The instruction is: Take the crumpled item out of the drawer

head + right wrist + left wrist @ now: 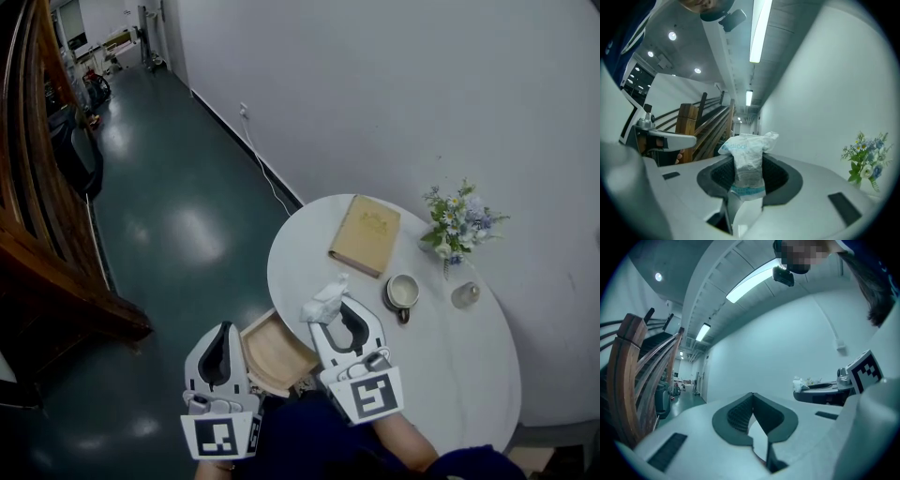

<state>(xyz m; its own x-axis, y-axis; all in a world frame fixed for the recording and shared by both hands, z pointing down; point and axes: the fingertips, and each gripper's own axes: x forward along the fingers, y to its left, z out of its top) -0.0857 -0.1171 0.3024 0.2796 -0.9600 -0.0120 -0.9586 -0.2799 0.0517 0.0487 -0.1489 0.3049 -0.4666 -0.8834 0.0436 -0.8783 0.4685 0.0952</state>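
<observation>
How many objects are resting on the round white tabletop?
4: a tan book at the far side, a mug near it, a flower vase and a small glass by the wall. None seems hidden.

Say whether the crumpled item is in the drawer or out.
Out: the right gripper pinches the crumpled item over the table, clear of the open drawer.

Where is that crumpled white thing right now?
In the head view the crumpled white wrapper is pinched in the right claw, between the open wooden drawer and the cup on the round white table.
</observation>
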